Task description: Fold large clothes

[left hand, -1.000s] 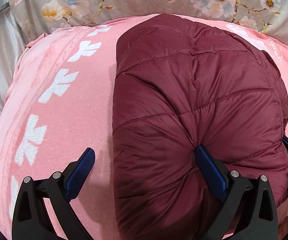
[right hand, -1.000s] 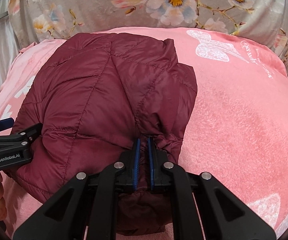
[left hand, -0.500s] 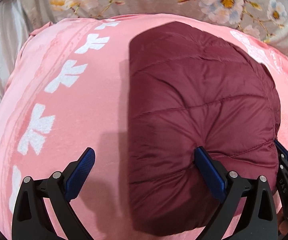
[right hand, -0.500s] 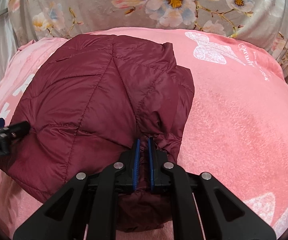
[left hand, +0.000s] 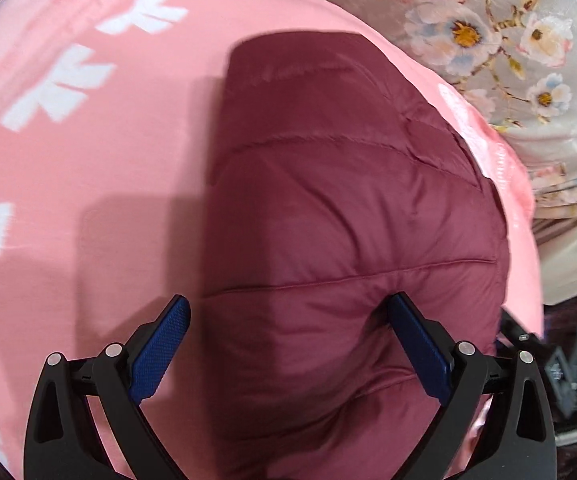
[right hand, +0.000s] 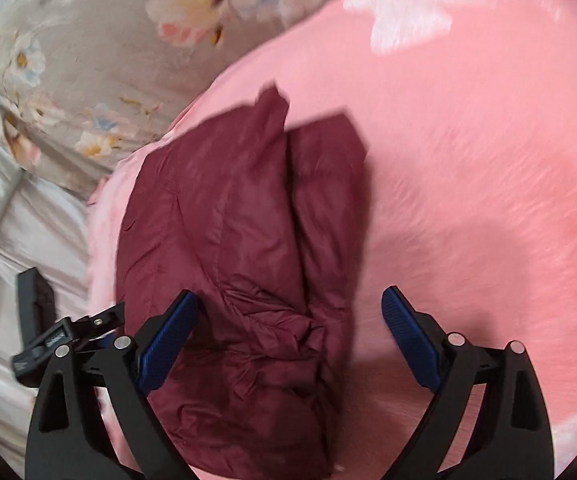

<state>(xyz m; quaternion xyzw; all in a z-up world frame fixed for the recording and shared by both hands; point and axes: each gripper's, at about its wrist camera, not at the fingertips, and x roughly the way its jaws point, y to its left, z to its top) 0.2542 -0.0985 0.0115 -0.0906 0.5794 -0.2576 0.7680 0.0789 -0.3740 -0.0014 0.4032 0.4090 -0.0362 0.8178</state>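
Blue pads on my left gripper point(left hand: 288, 340) sit spread wide, nothing pinched between them. Its right pad point(left hand: 418, 350) presses against the puffy surface of the maroon quilted jacket point(left hand: 340, 240); its left pad point(left hand: 160, 350) hangs over bare pink blanket point(left hand: 88, 200), clear of the jacket's edge. My right gripper point(right hand: 290, 338) is spread wide too, holding nothing. Its left pad point(right hand: 168, 340) sits over the jacket's crumpled near end point(right hand: 248, 340), its right pad point(right hand: 408, 340) over pink blanket point(right hand: 468, 200); I cannot tell if either one touches.

Jacket lies folded into a compact bundle on the pink blanket. In the left wrist view it shows a smooth quilted panel with stitch lines running across. In the right wrist view I see two layers side by side with a seam gap between them, and a corner poking up at the far end point(right hand: 272, 100). Right wrist view is motion-blurred.

Left gripper body point(right hand: 64, 336) shows at the lower left of the right wrist view, just beside the jacket.

Blanket carries white printed motifs point(left hand: 56, 88). Beyond it a grey floral fabric point(left hand: 488, 40) covers the far side. Pale grey sheet point(right hand: 28, 220) lies left of the blanket in the right wrist view.
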